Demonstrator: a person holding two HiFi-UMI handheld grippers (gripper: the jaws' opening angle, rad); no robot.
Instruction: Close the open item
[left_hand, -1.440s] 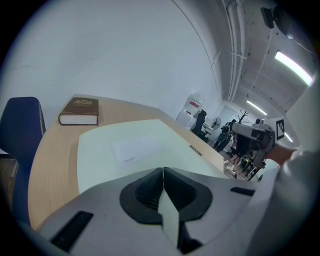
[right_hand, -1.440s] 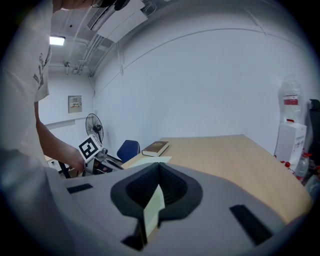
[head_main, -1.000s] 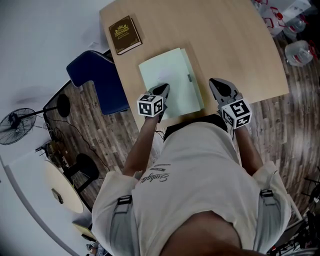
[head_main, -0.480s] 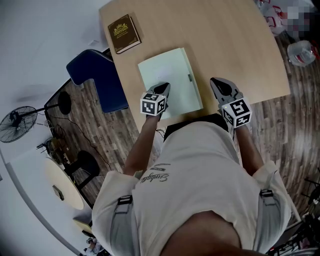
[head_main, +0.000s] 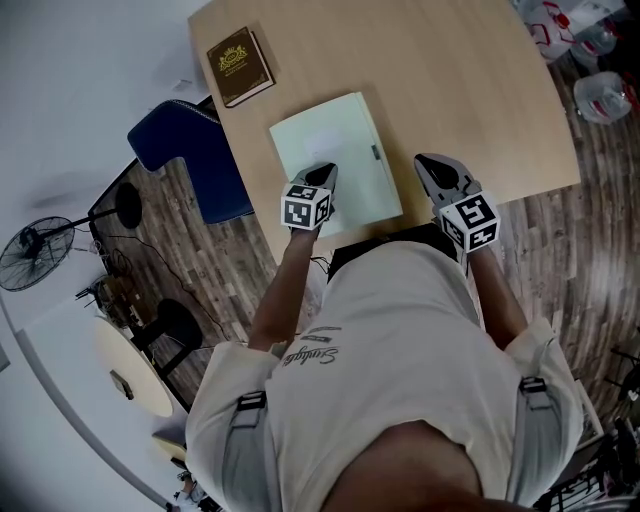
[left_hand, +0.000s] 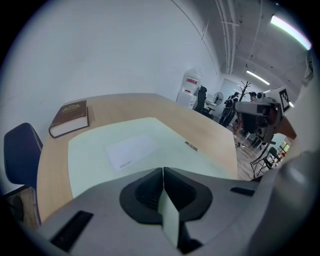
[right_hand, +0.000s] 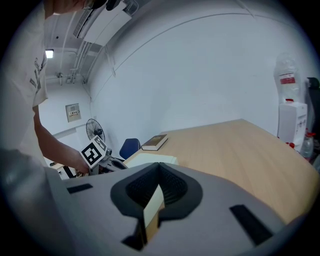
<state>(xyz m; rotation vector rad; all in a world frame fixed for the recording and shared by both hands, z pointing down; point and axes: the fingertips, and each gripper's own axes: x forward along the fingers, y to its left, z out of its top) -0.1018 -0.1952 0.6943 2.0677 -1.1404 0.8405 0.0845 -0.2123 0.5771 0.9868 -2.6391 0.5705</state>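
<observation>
A pale wooden table (head_main: 470, 90) with a smooth top and rounded corners stands on a floor (head_main: 590, 230) of dark wood planks, beside a white wall. On the table, in front of the person, lies the green book (head_main: 330, 150): a flat, pale green rectangle, closed, with a matte cover and a white rectangular label (left_hand: 131, 150) near its middle. Along its right side the stacked edge of the pages shows, with a small dark tag on it. At the far left corner of the table lies a thicker brown book (head_main: 239, 66), also closed, with a gold ornament on its cover. The left gripper (head_main: 318, 180) is over the near part of the green book, with its grey jaws pressed together and nothing between them; whether it touches the cover, I cannot tell. The right gripper (head_main: 437, 165) is over the bare table just beside the book's right edge, its jaws also pressed together and empty. A blue padded chair (head_main: 185, 160) stands at the left of the table, and a round black fan (head_main: 35, 255) is farther left. Clear plastic bottles (head_main: 610, 95) stand on the floor at the right.
</observation>
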